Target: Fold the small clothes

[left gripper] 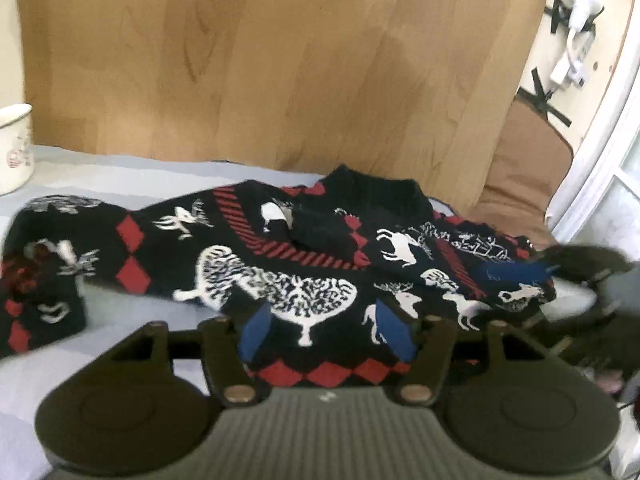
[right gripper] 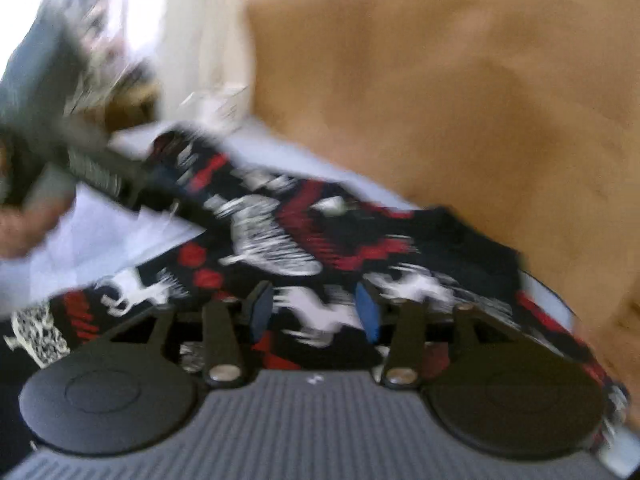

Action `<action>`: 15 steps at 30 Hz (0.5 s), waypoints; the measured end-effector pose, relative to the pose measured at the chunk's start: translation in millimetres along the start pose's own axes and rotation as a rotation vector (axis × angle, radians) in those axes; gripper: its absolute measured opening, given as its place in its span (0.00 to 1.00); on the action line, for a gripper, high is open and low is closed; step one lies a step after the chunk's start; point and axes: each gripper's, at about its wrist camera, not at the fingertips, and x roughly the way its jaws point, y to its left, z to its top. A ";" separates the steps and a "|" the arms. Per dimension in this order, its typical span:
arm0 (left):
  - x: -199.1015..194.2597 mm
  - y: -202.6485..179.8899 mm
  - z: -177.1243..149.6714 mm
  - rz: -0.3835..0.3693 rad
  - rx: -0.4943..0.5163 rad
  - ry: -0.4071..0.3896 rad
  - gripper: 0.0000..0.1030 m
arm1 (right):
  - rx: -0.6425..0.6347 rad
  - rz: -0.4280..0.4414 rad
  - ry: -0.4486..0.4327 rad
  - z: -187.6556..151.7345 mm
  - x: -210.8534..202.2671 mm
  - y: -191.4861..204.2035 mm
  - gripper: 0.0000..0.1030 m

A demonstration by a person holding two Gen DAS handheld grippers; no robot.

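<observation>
While blurred, the sweater (left gripper: 280,264) shows animals — no readable writing.

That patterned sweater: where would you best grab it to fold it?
Likely the loose sleeve lying spread at the left of the sweater, coming from its open left side: it lies flat on the light sheet, clear of the body, so it can swing inward.

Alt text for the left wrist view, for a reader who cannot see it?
A black sweater with red diamonds and white deer lies spread on a pale blue cloth. The left hand-held gripper hangs open over its hem; a white mug stands far left.
</observation>
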 end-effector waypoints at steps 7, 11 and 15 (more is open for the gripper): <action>58.6 -3.2 8.4 -0.115 -0.088 0.129 0.75 | 0.612 -0.350 -0.122 -50.2 -79.3 -176.8 0.60; 79.1 1.5 18.6 -0.143 -0.190 0.116 0.82 | 0.805 -0.356 -0.080 -93.4 -71.6 -213.1 0.65; 103.3 14.7 32.4 -0.176 -0.380 0.089 0.81 | 0.892 -0.285 -0.090 -107.0 -60.5 -217.3 0.64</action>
